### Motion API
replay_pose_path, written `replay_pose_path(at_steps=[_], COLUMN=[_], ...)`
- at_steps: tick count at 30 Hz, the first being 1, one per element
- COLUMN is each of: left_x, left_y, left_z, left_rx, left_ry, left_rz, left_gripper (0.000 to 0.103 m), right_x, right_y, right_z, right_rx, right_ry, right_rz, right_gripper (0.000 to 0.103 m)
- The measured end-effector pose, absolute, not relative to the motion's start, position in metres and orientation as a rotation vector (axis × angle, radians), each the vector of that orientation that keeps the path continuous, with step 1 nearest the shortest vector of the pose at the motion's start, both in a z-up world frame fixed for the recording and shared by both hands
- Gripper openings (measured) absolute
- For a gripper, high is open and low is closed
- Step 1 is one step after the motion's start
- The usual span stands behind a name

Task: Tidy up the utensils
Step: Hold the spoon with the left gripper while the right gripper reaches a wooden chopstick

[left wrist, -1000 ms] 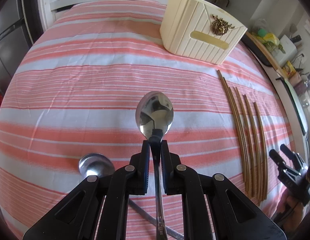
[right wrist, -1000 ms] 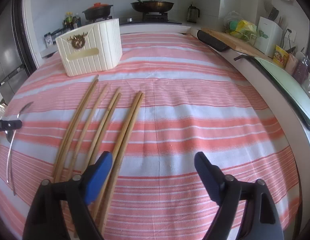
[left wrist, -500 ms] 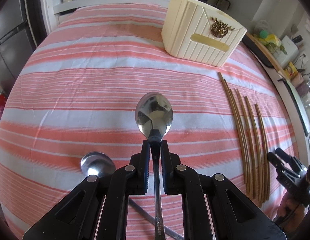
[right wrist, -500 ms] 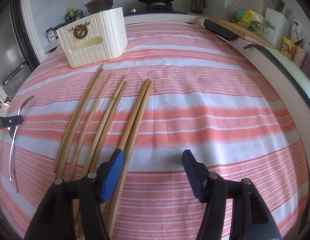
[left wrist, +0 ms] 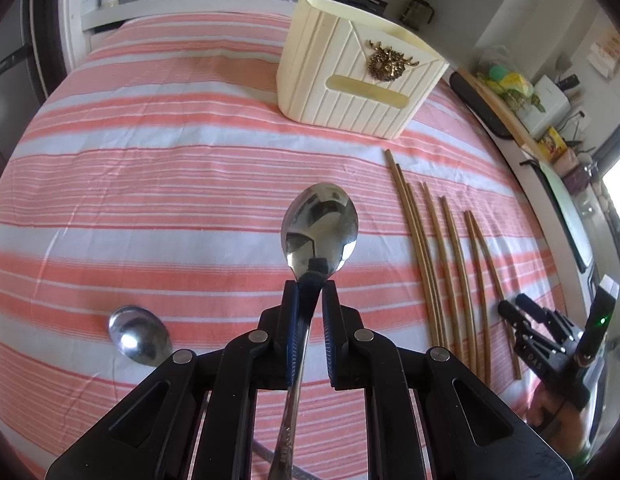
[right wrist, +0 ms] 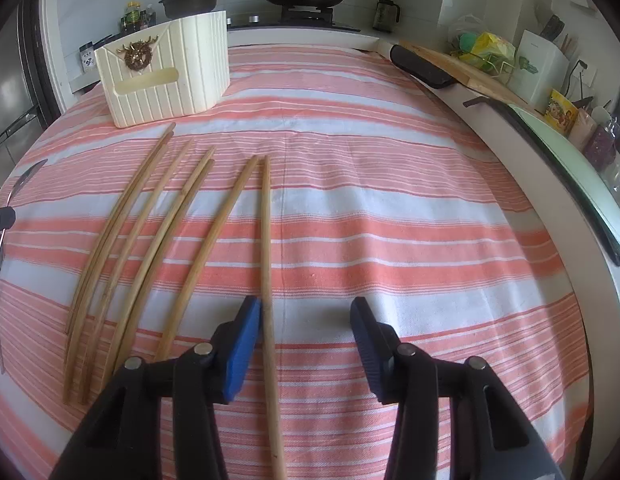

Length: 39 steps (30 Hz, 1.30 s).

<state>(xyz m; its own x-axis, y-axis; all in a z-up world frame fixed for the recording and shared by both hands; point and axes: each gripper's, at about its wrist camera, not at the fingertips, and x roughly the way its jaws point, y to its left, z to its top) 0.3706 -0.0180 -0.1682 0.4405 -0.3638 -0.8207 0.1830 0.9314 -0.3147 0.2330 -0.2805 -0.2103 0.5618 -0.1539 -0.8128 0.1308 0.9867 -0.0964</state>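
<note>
Facing unlettered holder plaque (left wrist: 365,87)

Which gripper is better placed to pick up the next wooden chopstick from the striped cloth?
The right gripper. Its jaws are closing around the rightmost wooden chopstick, which lies between its fingers. The left gripper is already shut on a shiny metal spoon and sits away from the chopsticks.

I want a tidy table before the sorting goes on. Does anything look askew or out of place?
Only slightly: the rightmost chopstick splays away from its neighbours, lying between the closing right gripper fingers. A second spoon lies loose on the cloth. Nothing looks spilled or damaged.
</note>
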Motion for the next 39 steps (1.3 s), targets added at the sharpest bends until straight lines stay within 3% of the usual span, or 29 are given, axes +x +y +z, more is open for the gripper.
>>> replay_pose_path(at_steps=[13,16,18,19,24,26,28,29,30,39], left_x=[0.387,0.37,0.363,0.361,0.363,0.365,0.364,0.362,0.36,0.356], left_y=[-0.026,-0.038,-0.056,-0.065,-0.075,-0.067,-0.06,-0.058,-0.057,-0.021], left_z=[-0.173,-0.168,-0.172,-0.176,-0.195,-0.2,-0.2,-0.199,-0.197,-0.202], left_rx=[-0.095,-0.034,0.091,0.147,0.295,0.292,0.263,0.258,0.255,0.134], left_ry=[1.068,1.051,1.021,1.005,0.987,1.001,1.021,1.025,1.023,1.059], left_rz=[-0.34,-0.361,-0.309,-0.287,-0.17,-0.154,-0.179,-0.19,-0.192,-0.188], left_gripper=[0.011,0.023,0.049,0.053,0.055,0.05,0.03,0.013,0.007,0.008], right_x=[0.232,0.232,0.232,0.232,0.234,0.234,0.233,0.233,0.233,0.235], right_y=[-0.283,-0.284,-0.283,-0.283,-0.284,-0.284,-0.284,-0.283,-0.283,-0.285], right_z=[-0.212,-0.212,-0.213,-0.213,-0.213,-0.213,-0.213,-0.213,-0.213,-0.213], right_rx=[-0.004,0.001,0.003,0.002,0.012,0.015,0.016,0.015,0.014,0.019], right_ry=[0.943,0.939,0.934,0.933,0.931,0.929,0.927,0.926,0.926,0.936], right_rz=[-0.16,-0.159,-0.16,-0.16,-0.164,-0.165,-0.167,-0.167,-0.167,-0.158], right_gripper=[0.046,0.046,0.046,0.046,0.046,0.046,0.046,0.046,0.046,0.046])
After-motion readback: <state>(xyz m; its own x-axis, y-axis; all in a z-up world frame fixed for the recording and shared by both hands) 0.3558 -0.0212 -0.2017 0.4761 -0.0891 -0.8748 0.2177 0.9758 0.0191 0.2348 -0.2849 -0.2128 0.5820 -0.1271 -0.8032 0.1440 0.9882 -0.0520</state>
